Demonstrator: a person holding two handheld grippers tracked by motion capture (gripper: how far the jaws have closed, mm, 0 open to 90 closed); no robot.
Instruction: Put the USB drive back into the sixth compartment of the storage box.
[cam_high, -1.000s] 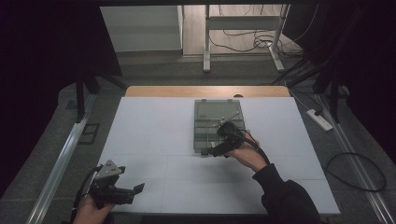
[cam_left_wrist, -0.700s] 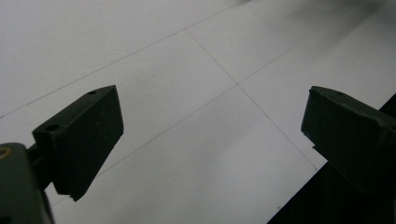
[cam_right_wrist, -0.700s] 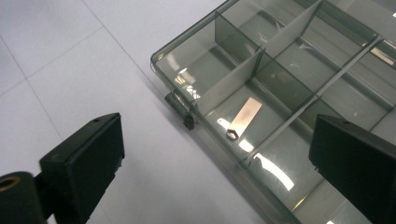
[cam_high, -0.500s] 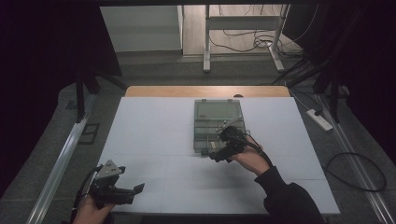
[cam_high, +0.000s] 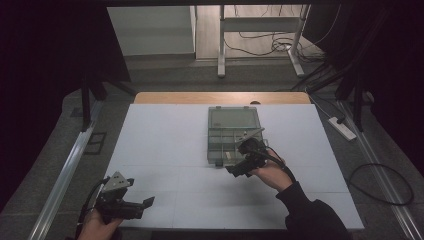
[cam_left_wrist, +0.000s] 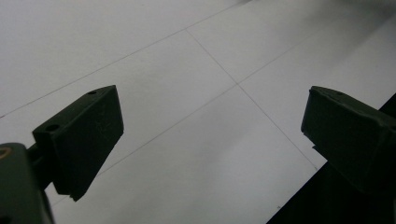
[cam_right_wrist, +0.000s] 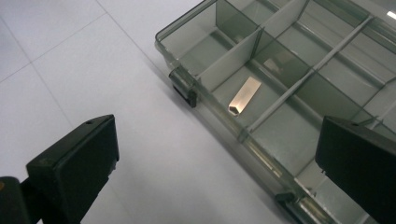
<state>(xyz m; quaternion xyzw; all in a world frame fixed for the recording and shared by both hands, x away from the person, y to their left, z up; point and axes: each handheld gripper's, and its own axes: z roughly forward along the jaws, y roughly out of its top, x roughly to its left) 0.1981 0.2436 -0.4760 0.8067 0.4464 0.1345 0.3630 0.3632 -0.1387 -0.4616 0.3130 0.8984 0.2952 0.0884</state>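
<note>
A clear grey compartment box (cam_high: 233, 131) lies open in the middle of the white table (cam_high: 160, 145). A small silver metal piece (cam_right_wrist: 244, 95) lies in one of its front compartments (cam_high: 228, 156). My right gripper (cam_high: 238, 162) hovers at the box's near edge (cam_right_wrist: 217, 149). Its jaws have just been opening and stand wide with nothing between them. My left gripper (cam_high: 144, 206) rests low at the table's near left corner, open over bare white surface (cam_left_wrist: 210, 121).
The box's other compartments (cam_right_wrist: 299, 130) look empty. A strip of wooden tabletop (cam_high: 220, 97) shows at the far edge. A metal rail (cam_high: 65, 175) runs along the left side. A power strip (cam_high: 342, 127) and cables lie on the floor at right.
My right gripper has drawn back a little from the box toward the near side, and its jaws stand wider. The left gripper has not moved.
</note>
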